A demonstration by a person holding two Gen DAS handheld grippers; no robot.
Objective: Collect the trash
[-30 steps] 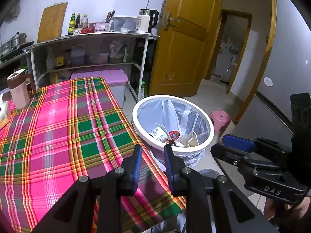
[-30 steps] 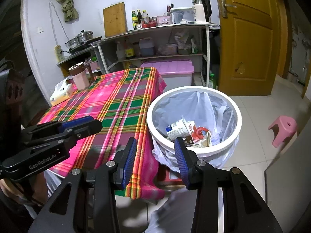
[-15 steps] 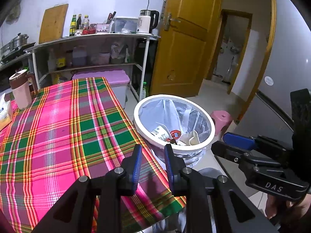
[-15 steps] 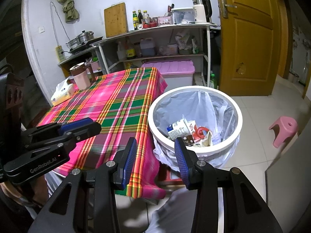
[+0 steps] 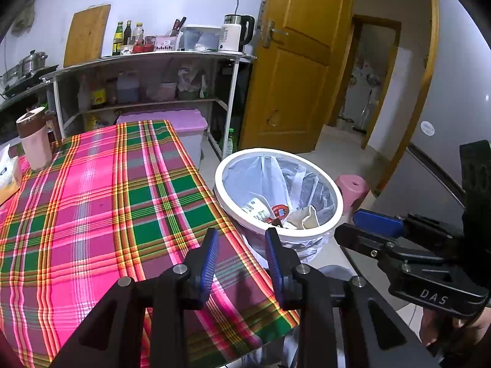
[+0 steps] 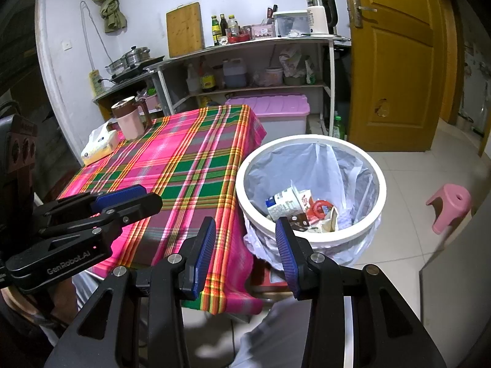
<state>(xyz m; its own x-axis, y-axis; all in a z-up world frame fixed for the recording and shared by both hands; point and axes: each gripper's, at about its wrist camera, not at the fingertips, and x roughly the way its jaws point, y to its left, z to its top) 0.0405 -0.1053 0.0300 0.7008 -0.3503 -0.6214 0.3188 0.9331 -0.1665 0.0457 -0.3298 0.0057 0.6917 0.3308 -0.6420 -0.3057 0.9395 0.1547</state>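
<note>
A white trash bin with a clear plastic liner stands on the floor against the table's corner. Inside lies the trash: a crumpled carton, red packaging and paper. My left gripper hovers over the table's near corner, just short of the bin; its jaws are opening and nothing is between them. My right gripper is open and empty, above the hanging cloth edge beside the bin. Each gripper shows in the other's view: the right gripper, the left gripper.
The table wears a pink and green plaid cloth. A pink cup with a brown lid and a tissue pack sit at its far end. A pink stool, a purple-lidded box, a shelf and a wooden door lie beyond.
The left gripper's fingers have spread further apart, still with nothing between them. The right gripper and the bin look unchanged.
</note>
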